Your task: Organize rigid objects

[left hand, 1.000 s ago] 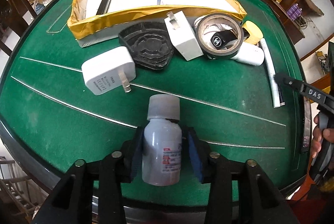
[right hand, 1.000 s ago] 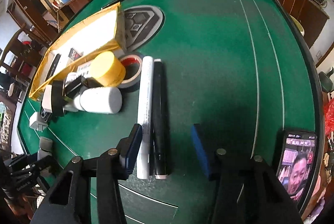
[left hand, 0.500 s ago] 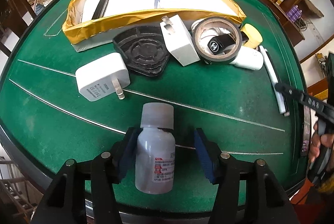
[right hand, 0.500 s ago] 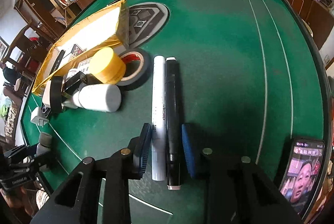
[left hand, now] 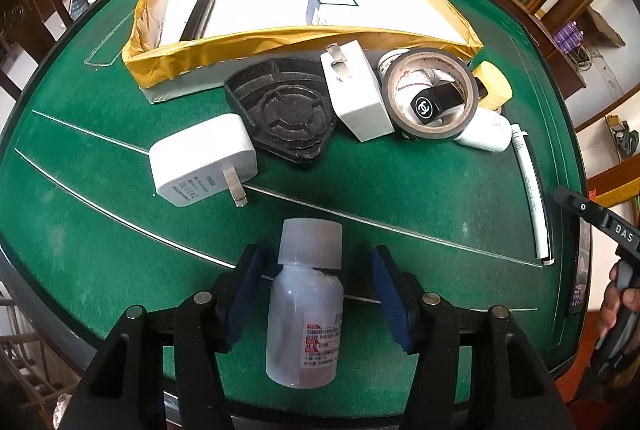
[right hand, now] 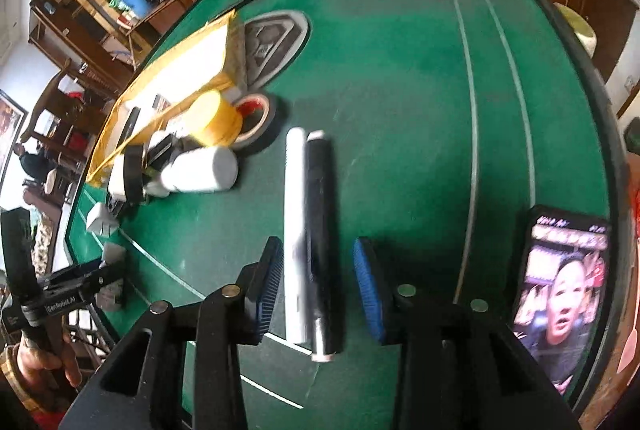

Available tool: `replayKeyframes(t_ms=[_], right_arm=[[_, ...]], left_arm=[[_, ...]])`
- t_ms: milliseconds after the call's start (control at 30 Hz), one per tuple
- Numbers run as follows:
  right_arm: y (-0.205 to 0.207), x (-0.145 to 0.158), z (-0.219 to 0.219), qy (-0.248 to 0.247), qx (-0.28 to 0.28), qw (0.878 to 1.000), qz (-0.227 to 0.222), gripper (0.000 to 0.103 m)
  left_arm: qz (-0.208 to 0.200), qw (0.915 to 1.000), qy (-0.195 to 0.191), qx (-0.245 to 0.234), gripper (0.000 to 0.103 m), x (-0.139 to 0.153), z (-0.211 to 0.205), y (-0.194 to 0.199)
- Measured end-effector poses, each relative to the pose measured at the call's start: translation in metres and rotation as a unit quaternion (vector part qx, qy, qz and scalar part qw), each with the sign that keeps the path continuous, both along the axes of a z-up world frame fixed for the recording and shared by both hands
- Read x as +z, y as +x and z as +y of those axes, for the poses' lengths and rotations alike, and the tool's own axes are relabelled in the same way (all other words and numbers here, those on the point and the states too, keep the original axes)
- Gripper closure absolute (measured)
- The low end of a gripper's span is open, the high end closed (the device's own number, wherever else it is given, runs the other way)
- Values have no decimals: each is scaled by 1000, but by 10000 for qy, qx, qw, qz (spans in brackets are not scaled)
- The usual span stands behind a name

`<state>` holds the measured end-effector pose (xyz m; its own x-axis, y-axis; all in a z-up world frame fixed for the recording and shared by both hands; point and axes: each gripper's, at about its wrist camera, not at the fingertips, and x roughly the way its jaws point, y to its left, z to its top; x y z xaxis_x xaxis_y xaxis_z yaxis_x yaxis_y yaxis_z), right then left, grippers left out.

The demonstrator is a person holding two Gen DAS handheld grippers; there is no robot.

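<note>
Your left tongs (left hand: 316,294) are spreading off the white bottle (left hand: 306,314), leaving it lying on the desk (left hand: 400,181). Your right tongs (right hand: 318,288), having squeezed the white pen (right hand: 296,230) and black pen (right hand: 320,242), are easing apart around both, so nothing is gripped and the tray (left hand: 280,41) is waiting.

The black cap (left hand: 436,104) lying inside the tape roll (left hand: 430,94) bore a white interlocked double-C logo. The right gripper's (left hand: 608,226) black arm, seen at the edge of the left wrist view, carried the white letters "DAS" and a small "0". The left gripper's (right hand: 66,300) arm, seen in the right wrist view, carried white lettering that appeared to read "GenRobot.AI". The bottle (left hand: 306,310) had a label with a red heading and small print, too fine to read. The charger (left hand: 202,159) showed grey print on its face, illegible. The phone (right hand: 562,294) screen showed coloured captions, too blurred to read.
</note>
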<state>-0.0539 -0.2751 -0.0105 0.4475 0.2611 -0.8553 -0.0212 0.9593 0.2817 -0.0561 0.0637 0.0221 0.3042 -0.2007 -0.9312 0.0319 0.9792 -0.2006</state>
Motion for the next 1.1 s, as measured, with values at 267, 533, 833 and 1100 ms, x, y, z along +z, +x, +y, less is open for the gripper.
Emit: replayKeyframes(t_ms=[267,533,833,1100], right_arm=[[10,-14,18,-547,241,9980,202,77],[23,-17,42,-1498,514,9874,-59,86],[23,-16,46,-1538,452,9871,-56,89],[20,-16,48,-1443,509,9882,-42,89]], left_arm=[[-24,9999,85,-90,43,1,-5,3],[-2,9997,157,-195,43,-1,-19,4],[-10,9970,576,-521,51,-4,-42,-7],[-23,9975,359,-609,67,-2,-52,-6]])
